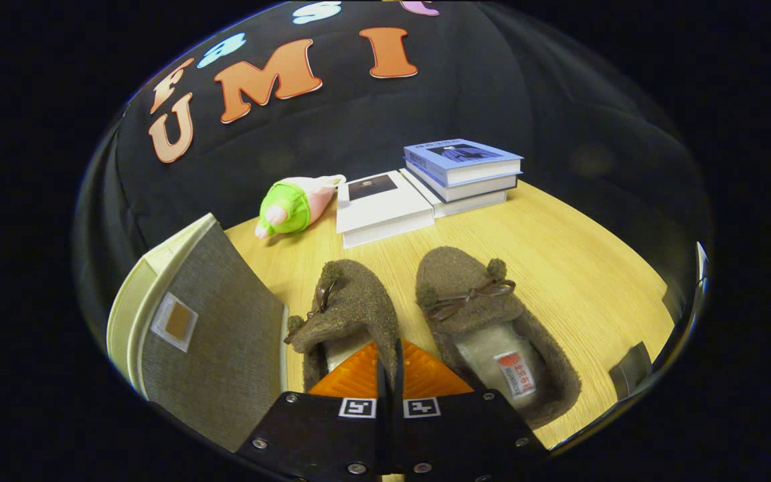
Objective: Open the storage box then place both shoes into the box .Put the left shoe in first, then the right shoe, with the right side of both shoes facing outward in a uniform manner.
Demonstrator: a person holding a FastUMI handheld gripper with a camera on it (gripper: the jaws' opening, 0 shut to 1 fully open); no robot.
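While the tool pinches the fuzzy left shoe's side wall, it tilts.

On the wooden bench we note a green and pink plush toy lying on its side near the back edge. Just beside it lies a single white book with a dark picture on its cover. Touching that book, we see a stack of three books, the top one blue.

Wooden table, black cloth wall
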